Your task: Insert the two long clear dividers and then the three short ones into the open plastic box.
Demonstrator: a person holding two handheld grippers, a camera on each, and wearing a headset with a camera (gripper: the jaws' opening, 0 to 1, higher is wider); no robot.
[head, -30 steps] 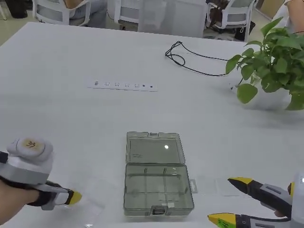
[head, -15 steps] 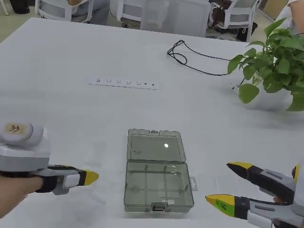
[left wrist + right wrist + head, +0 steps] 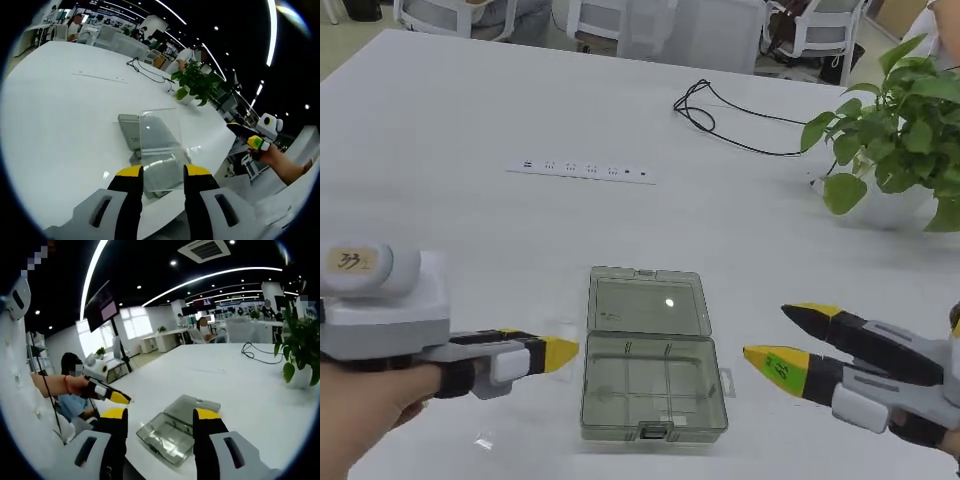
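The open clear plastic box [image 3: 653, 395] lies near the table's front edge, its lid [image 3: 648, 303] folded flat behind it. Faint partition lines show inside the base. My left gripper [image 3: 560, 352] hovers just left of the box. In the left gripper view it [image 3: 164, 172] is shut on a clear divider [image 3: 159, 142] that stands up between the jaws, with the box [image 3: 131, 131] beyond. My right gripper [image 3: 785, 338] is open to the right of the box, nothing in it. In the right gripper view it [image 3: 161, 415] points at the box [image 3: 177, 432] and the left gripper [image 3: 110, 394].
A small clear piece [image 3: 485, 440] lies on the table at the front left. A white power strip [image 3: 585, 170] sits farther back, with a black cable [image 3: 720, 115] and a potted plant [image 3: 895, 130] at the right. Chairs stand past the far edge.
My left gripper has moved right toward the box, carrying the divider. My right gripper has moved left and up, closer to the box's right side.
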